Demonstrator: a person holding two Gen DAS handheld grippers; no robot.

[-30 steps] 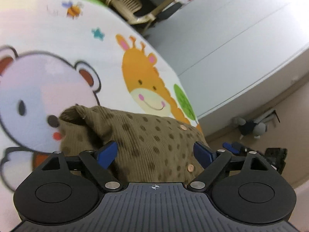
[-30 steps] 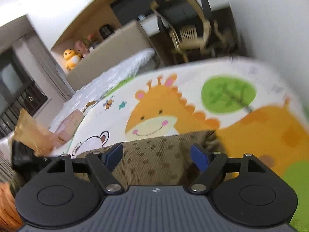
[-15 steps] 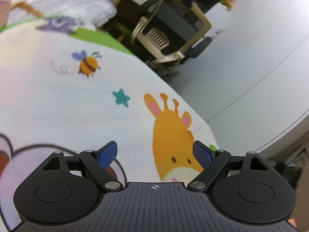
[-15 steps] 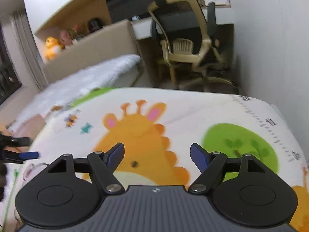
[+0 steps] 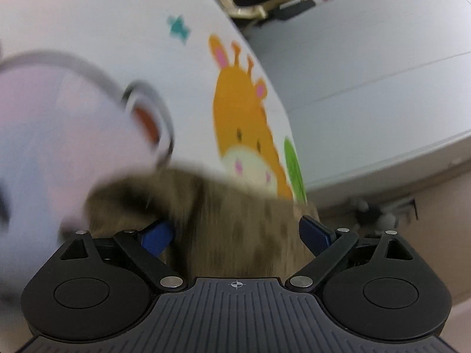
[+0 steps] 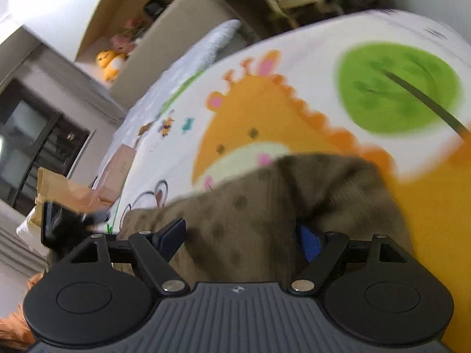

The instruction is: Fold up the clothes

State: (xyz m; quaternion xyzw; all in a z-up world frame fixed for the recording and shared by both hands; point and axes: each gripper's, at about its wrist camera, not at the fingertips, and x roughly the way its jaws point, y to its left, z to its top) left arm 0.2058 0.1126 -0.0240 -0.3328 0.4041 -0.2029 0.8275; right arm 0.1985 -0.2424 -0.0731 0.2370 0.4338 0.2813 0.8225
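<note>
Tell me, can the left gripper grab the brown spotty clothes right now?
Probably yes. The left gripper is open, and the brown spotty garment already bunches between its fingers, with nothing in the way, though the picture is blurry.

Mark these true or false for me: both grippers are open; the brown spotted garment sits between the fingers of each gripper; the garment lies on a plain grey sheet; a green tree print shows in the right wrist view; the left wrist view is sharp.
1. Both the left gripper and the right gripper are open. True.
2. The brown spotted garment sits between the fingers of each gripper. True; it also fills the gap in the left view.
3. The garment lies on a plain grey sheet. False: it lies on a white mat printed with cartoon animals, a giraffe among them.
4. A green tree print shows in the right wrist view. True.
5. The left wrist view is sharp. False: it is motion-blurred.
</note>
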